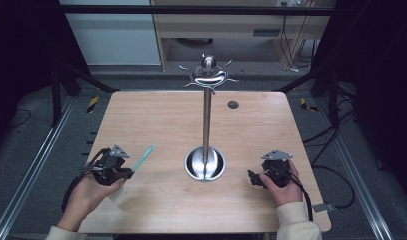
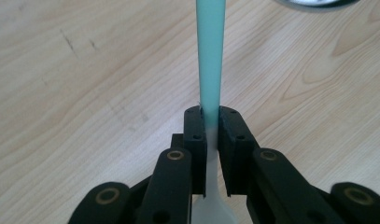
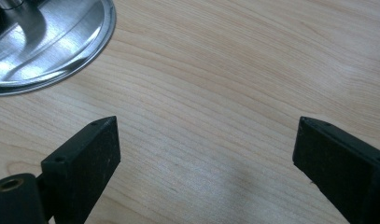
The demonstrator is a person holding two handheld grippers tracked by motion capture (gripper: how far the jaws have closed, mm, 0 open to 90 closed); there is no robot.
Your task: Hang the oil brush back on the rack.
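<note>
I can read no text, label, brand, number or sign from here. The one marking I can make out is yellow-and-black hazard striping [image 1: 92, 103] on the floor at the upper left of the high view, just off the surface's [image 1: 156, 115] far left corner, with a similar strip [image 1: 304, 103] at the upper right; neither carries any lettering.

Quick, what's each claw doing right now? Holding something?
Left claw: closed on the teal handle of a plastic utensil.
Right claw: open, holding nothing, above the bare wooden table.
</note>
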